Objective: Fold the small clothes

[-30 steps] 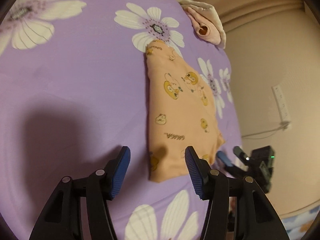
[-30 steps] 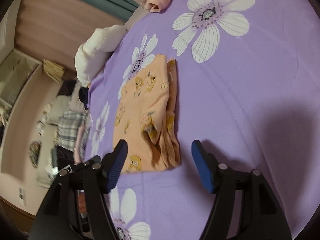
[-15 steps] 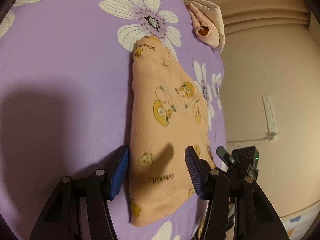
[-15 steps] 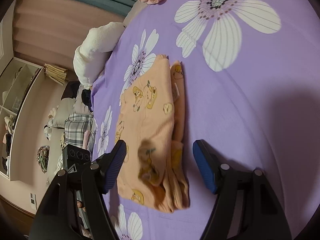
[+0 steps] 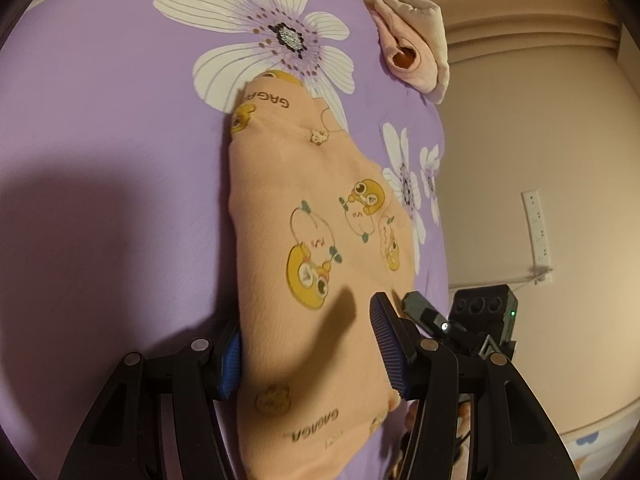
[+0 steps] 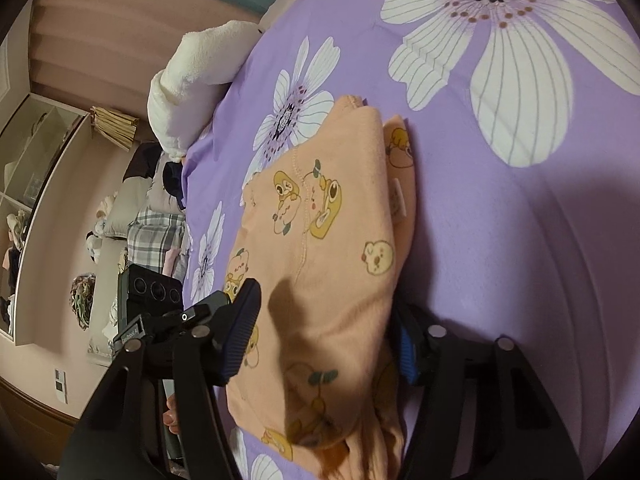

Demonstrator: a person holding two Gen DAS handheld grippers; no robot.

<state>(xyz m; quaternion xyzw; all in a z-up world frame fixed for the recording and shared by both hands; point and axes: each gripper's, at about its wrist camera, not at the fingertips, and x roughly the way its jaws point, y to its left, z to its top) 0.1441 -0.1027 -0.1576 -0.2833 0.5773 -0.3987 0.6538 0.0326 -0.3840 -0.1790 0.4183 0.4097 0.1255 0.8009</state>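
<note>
A folded peach garment (image 5: 316,248) printed with yellow cartoon ducks lies on the purple flowered bedsheet (image 5: 100,140). My left gripper (image 5: 308,344) is open, its blue-padded fingers on either side of the garment's near end, the cloth between them. The garment also shows in the right wrist view (image 6: 324,264). My right gripper (image 6: 324,340) is open and straddles the garment's other end, its right finger partly hidden under the cloth edge. Each gripper shows in the other's view.
A rolled pink and cream cloth (image 5: 408,52) lies at the far edge of the bed. A white fluffy bundle (image 6: 192,80) sits at the bed's edge. The bed edge drops off beside the garment toward a wall with a socket strip (image 5: 538,228).
Both grippers have moved forward from just short of the garment, so that its two ends now lie between their open fingers. The garment itself has not visibly shifted.
</note>
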